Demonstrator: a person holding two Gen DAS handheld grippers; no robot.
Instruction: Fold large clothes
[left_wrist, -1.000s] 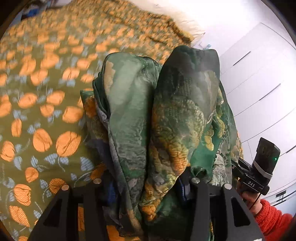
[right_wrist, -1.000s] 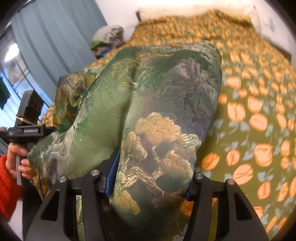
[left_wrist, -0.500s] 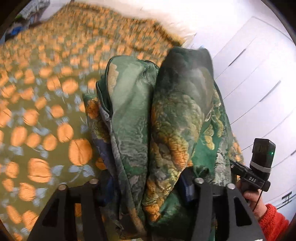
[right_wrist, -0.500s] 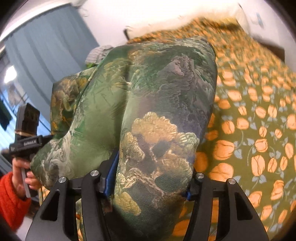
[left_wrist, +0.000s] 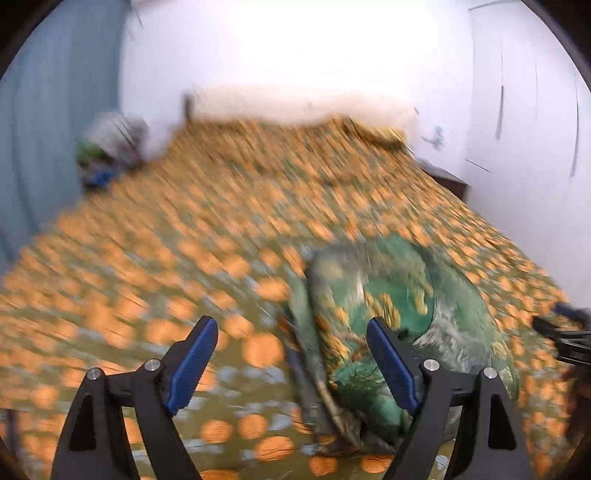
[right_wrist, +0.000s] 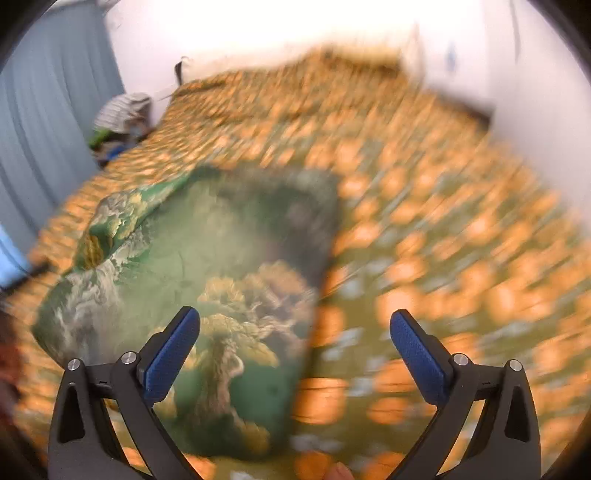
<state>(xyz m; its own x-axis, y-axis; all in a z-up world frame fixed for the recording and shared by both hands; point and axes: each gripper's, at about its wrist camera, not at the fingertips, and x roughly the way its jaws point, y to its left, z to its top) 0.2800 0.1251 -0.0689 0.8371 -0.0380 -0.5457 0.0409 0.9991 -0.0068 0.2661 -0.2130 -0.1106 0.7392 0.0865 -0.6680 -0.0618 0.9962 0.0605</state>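
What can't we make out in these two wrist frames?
- Bedspread print: motion blur, both views.
- Green garment: near edge hidden behind the right gripper fingers; fold neatness unclear.
- Garment's lower right, left view: behind the left gripper finger.
- Pile by the curtain: too small, blurred.
- Other gripper at the left view's right edge: cut off.

The folded garment (right_wrist: 207, 280) lies on the bed (right_wrist: 443, 229), ahead of both tongs: toward the right side of the left tongs (left_wrist: 291, 350), toward the left side of the right tongs (right_wrist: 295, 343). A curtain (right_wrist: 48, 129) hangs far left, beyond the bed.
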